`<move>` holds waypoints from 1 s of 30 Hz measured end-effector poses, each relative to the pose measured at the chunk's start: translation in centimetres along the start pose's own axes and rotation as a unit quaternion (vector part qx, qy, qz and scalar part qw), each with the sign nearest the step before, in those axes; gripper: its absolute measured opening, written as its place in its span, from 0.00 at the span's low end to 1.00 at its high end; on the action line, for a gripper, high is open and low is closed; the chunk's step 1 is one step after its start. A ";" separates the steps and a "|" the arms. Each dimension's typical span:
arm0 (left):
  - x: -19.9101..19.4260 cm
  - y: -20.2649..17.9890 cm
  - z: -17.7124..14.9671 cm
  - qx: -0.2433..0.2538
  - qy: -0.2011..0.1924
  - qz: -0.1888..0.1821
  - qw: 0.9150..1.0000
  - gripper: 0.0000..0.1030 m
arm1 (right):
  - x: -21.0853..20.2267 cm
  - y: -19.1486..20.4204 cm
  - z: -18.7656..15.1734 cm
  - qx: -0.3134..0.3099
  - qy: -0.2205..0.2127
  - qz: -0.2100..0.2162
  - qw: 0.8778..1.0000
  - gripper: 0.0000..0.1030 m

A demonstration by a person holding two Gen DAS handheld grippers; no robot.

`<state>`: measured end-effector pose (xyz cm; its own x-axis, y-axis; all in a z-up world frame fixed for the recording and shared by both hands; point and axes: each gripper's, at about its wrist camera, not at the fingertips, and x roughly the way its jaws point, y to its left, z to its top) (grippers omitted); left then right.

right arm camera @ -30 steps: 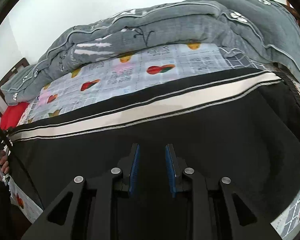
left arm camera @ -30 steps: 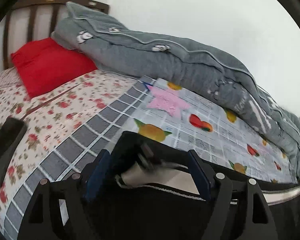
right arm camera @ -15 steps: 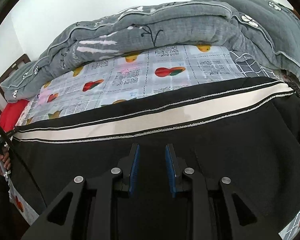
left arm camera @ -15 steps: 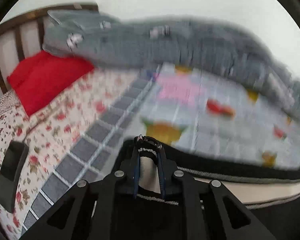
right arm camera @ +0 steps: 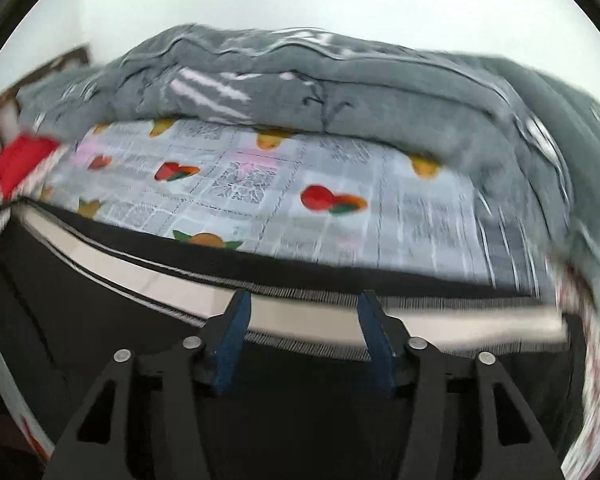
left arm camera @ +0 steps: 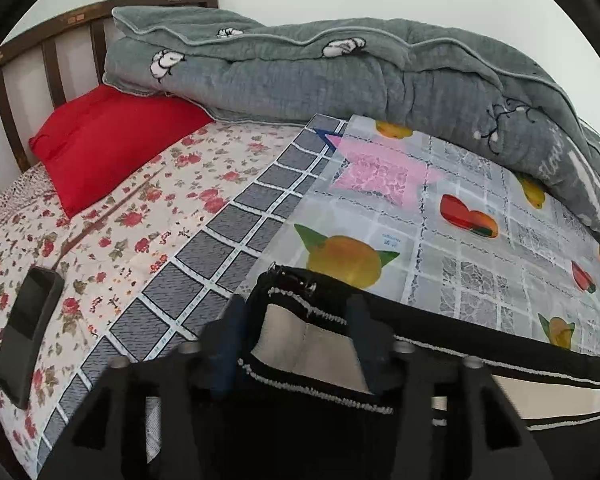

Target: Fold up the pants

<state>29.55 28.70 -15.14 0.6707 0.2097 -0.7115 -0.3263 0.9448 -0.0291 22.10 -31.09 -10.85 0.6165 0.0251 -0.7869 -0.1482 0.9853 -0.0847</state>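
Observation:
Black pants [right arm camera: 300, 392] with a cream side stripe lie spread along the front of the bed. In the left wrist view the pants' cuff end [left arm camera: 300, 320] with the stripe lies between my open left gripper's [left arm camera: 296, 340] blue-padded fingers, not pinched. In the right wrist view my right gripper [right arm camera: 303, 332] is open wide over the stripe [right arm camera: 300, 316], fingers apart on either side of it. The view is blurred by motion.
A rolled grey quilt [left arm camera: 339, 76] lines the back of the bed along the wall. A red pillow [left arm camera: 112, 140] lies by the wooden headboard [left arm camera: 40, 40]. A black phone [left arm camera: 28, 324] lies on the floral sheet at left. A fruit-print cloth [left arm camera: 459, 232] covers the middle.
Both grippers have opened: the left was shut on the cuff half a second ago, the right was nearly shut over the pants. The right view has swung right and forward toward the stripe.

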 end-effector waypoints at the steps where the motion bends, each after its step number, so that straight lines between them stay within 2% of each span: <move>1: -0.5 -0.2 -0.1 0.000 -0.010 -0.002 1.000 0.51 | 0.6 -0.2 0.4 -0.009 0.004 0.006 1.000 0.54; 6: -1.5 -1.5 -0.4 0.003 -0.022 -0.012 1.000 0.58 | 5.4 -0.2 2.4 -0.085 0.036 0.054 0.994 0.54; 10: -2.0 -2.4 -0.7 0.022 -0.033 -0.002 0.999 0.58 | 9.1 0.8 1.6 -0.145 0.078 0.056 0.985 0.50; 12: -2.1 -2.2 -0.8 0.017 -0.032 -0.003 0.999 0.58 | 9.9 1.0 1.0 -0.145 0.081 0.069 0.984 0.29; 13: -2.3 -2.1 -0.9 0.013 -0.030 -0.006 0.999 0.58 | 9.4 1.3 0.9 -0.151 0.069 0.075 0.983 0.10; 14: -2.4 -2.0 -1.0 0.011 -0.028 -0.010 0.999 0.58 | 8.6 1.6 1.0 -0.164 0.050 0.062 0.983 0.06; 16: -2.9 -1.9 -1.1 0.012 -0.029 -0.017 0.999 0.58 | 6.6 1.5 1.5 -0.160 0.004 0.059 0.985 0.06; 17: -3.1 -2.1 -1.2 0.016 -0.033 -0.016 0.999 0.58 | 6.3 1.1 1.9 -0.147 -0.006 0.060 0.987 0.06; 19: -3.4 -2.9 -1.2 0.032 -0.032 -0.015 0.999 0.58 | 7.6 1.0 2.0 -0.142 0.013 0.057 0.988 0.06; 21: -3.6 -3.9 -1.2 0.043 -0.022 -0.022 0.999 0.58 | 10.6 2.2 1.3 -0.158 0.054 0.031 0.985 0.06; 22: -3.8 -4.5 -1.3 0.049 -0.018 -0.029 0.998 0.58 | 10.9 2.6 1.0 -0.163 0.048 0.015 0.985 0.12; 24: -4.5 -5.4 -1.4 0.061 -0.021 -0.035 0.997 0.58 | 10.2 3.0 1.3 -0.159 0.040 0.000 0.986 0.14; 27: -5.7 -6.6 -1.9 0.087 -0.032 -0.045 0.995 0.59 | 7.7 0.5 1.4 -0.122 0.016 0.010 0.992 0.17; 30: -5.8 -7.2 -2.7 0.104 -0.034 -0.039 0.993 0.61 | 6.1 -2.3 0.4 -0.130 0.003 -0.039 0.991 0.27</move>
<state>26.21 20.03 -12.72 0.7345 0.1435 -0.6632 -0.1317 0.9889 0.0681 26.48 -33.13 -15.21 0.6301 -0.0514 -0.7748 -0.2947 0.9073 -0.2999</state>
